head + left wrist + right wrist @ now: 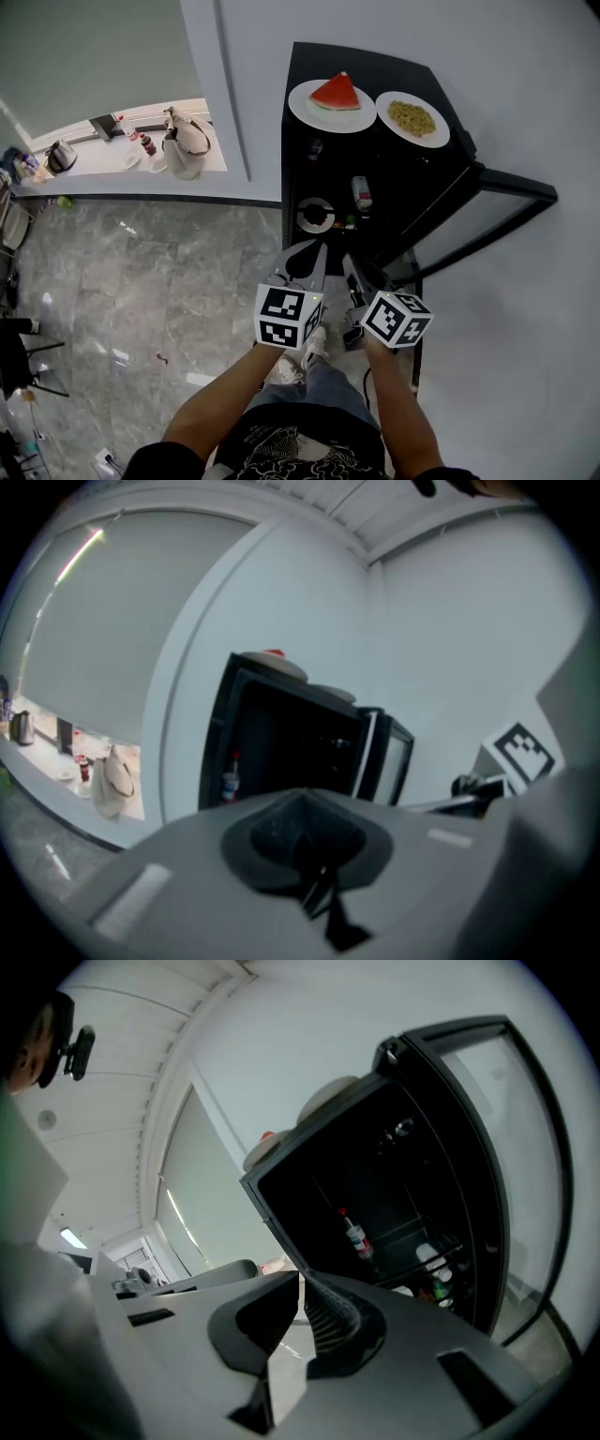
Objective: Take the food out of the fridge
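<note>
Starting with head view: black fridge (375,187) stands open, door (487,211) swung to the right. Food sits on top of it: white plate (305,111) with a watermelon slice (336,93), and just beside it a second plate (433,138) with yellow food (412,118). Inside, a bottle (361,192) and a round container (316,214) show on the shelves. Left gripper (305,258) and right gripper (356,272) are held side by side in front of the open fridge, not touching anything. Off to the left, a counter (112,173) carries a bag (186,142) and a kettle (61,155).

Left gripper view: left gripper (300,797) has its jaws pressed together, nothing between. Fridge (281,733) is ahead, well apart, bottle (231,782) visible inside, both plates only partly seen on top. Marker cube (521,749) of the other gripper is at right. Counter with bag (114,780) at left.

Right gripper view: right gripper (304,1277) has its jaw tips meeting, empty. Fridge (403,1176) interior fills the right, bottle (355,1235) on a shelf, small containers (427,1258) lower down. Plate rims show on top; the food is too small to tell.
</note>
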{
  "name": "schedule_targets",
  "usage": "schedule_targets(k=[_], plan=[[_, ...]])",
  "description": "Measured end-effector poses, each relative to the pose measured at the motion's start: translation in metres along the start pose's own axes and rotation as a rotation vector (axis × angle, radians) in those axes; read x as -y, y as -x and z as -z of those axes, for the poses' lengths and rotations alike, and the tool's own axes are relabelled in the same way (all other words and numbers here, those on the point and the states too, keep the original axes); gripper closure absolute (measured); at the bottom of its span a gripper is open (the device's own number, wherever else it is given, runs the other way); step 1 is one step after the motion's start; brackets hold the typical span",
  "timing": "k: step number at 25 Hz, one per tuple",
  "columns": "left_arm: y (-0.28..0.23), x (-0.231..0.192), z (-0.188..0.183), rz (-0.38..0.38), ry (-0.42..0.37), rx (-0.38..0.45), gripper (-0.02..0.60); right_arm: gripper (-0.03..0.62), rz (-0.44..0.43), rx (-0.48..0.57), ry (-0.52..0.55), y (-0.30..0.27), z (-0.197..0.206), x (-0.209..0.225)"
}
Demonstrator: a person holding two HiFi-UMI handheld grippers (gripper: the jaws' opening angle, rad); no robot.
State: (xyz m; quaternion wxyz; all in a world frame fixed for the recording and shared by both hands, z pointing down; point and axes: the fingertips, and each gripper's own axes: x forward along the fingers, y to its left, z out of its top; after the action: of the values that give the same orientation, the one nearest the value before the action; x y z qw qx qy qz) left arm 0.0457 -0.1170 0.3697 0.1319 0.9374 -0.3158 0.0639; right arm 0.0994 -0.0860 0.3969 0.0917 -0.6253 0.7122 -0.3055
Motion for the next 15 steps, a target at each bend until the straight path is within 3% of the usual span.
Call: schedule_targets(k=[7,15], plan=[[-0.017,-0.042,0.075,-0.038,0.052,-0.083,0.580,0.588,-0.048,-0.057,-0.217,-0.054,0.067,0.057],[-0.045,-0.082,0.139,-0.055,0.053,-0.110,0.580,0.583,-0.056,-0.087,-0.335,-0.132,0.145,0.131]])
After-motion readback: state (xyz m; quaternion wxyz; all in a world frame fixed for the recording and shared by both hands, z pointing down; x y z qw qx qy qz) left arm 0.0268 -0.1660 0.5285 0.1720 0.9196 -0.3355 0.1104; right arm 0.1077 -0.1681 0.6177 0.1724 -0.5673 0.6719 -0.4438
